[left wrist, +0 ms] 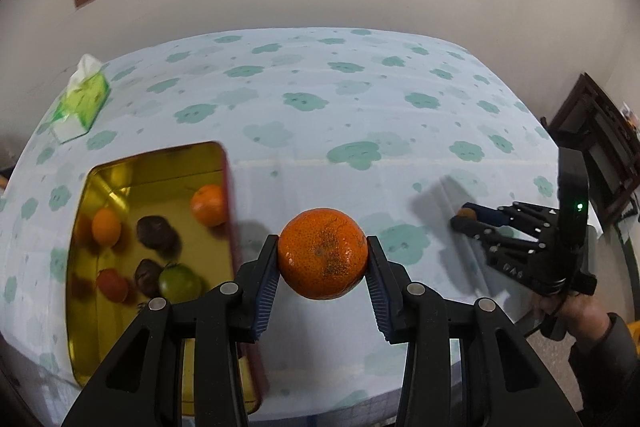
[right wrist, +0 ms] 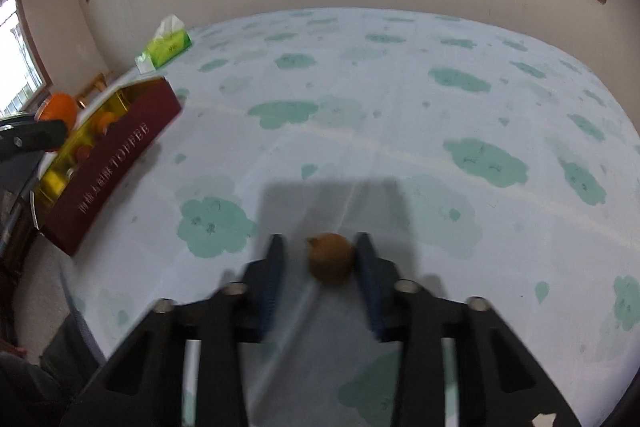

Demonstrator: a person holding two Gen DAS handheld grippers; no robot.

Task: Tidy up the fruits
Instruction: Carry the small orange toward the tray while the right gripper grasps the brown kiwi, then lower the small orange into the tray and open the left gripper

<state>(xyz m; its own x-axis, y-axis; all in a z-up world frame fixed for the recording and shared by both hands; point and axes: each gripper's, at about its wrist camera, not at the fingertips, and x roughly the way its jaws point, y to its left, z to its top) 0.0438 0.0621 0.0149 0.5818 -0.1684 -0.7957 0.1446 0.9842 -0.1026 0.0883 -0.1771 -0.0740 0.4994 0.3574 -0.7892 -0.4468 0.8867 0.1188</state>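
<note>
My left gripper [left wrist: 323, 259] is shut on a large orange [left wrist: 322, 253] and holds it above the table, just right of the tin. The gold-lined red tin [left wrist: 226, 187] holds two small oranges, a red and a green tomato and two dark brown fruits. In the right wrist view the tin [right wrist: 116, 163] stands at the left, with the held orange [right wrist: 56, 109] beside it. My right gripper [right wrist: 320, 259] sits low over the table around a small brown fruit [right wrist: 331, 257]. The fruit touches the right finger; a gap shows on its left. The view is blurred.
A green tissue box [left wrist: 82, 99] stands at the table's far left; it also shows in the right wrist view [right wrist: 166, 47]. The table carries a pale blue cloth [left wrist: 360, 107] with green cloud shapes. A dark wooden cabinet [left wrist: 600, 147] stands off the right edge.
</note>
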